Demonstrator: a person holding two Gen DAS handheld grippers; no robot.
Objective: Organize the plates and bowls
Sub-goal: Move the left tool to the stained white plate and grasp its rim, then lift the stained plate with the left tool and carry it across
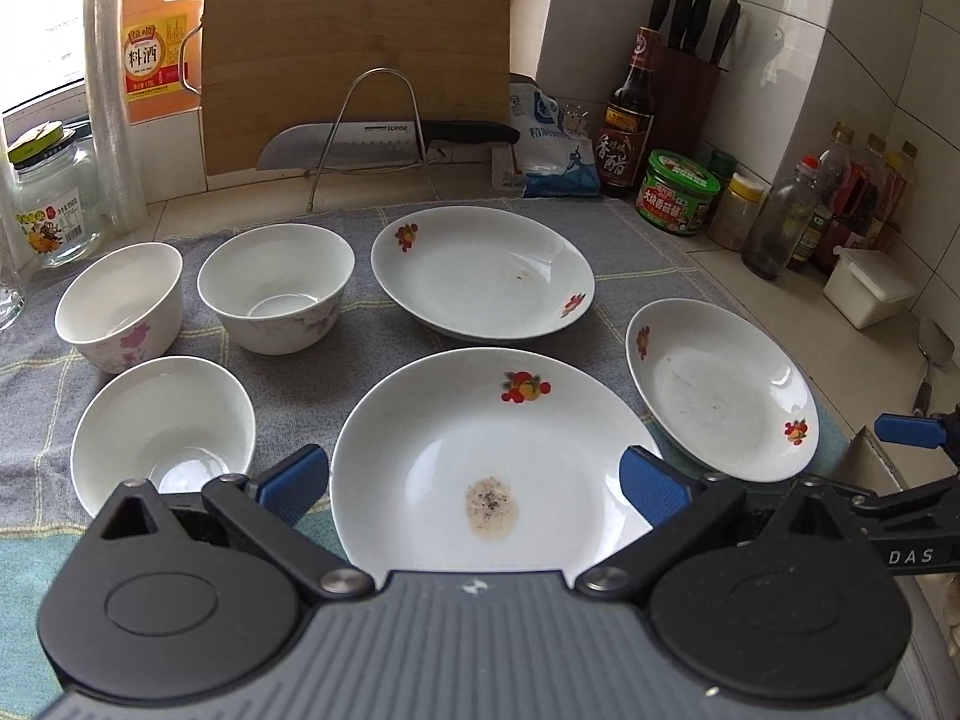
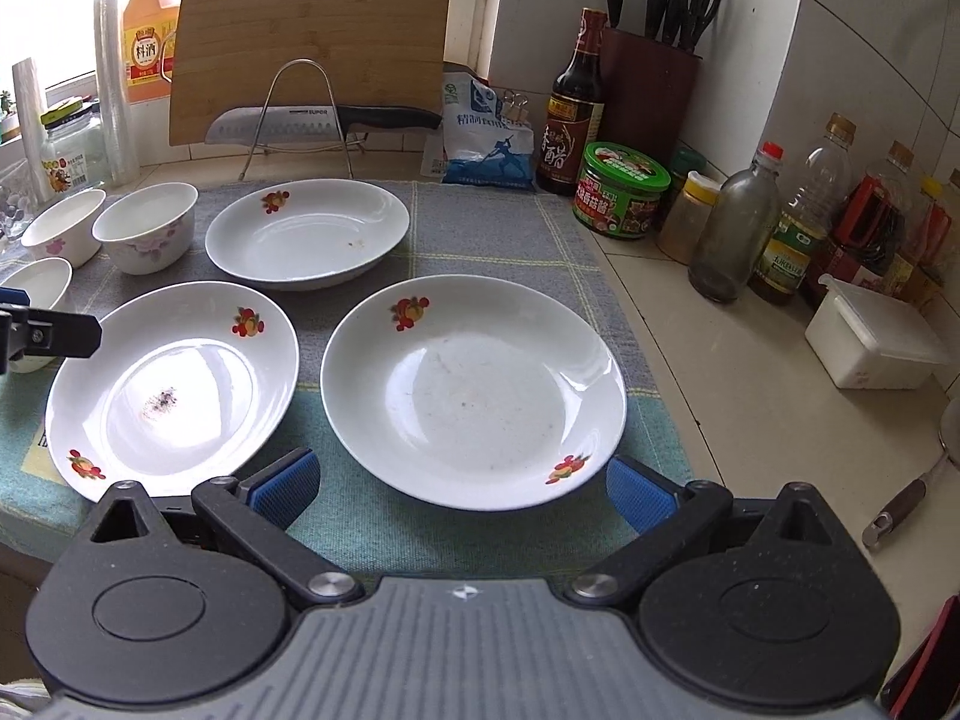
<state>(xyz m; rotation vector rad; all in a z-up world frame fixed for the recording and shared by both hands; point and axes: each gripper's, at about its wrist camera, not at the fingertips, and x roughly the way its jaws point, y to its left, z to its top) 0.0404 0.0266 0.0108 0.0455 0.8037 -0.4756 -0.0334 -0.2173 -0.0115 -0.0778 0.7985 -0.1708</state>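
Nothing is stacked yet: three plates [image 1: 483,273] and three bowls [image 1: 276,288] lie apart on the checked cloth [image 2: 498,228], plates right, bowls left. The left gripper [image 1: 474,483] and right gripper [image 2: 462,489] hover near, jaws released and empty. Behind, the tiled counter [image 2: 750,360] carries a cutting board [image 1: 354,54], knives and bottles.

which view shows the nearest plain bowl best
The left wrist view: the plain bowl shows whole, rim and inside. The right wrist view catches only its edge, partly behind the left gripper.
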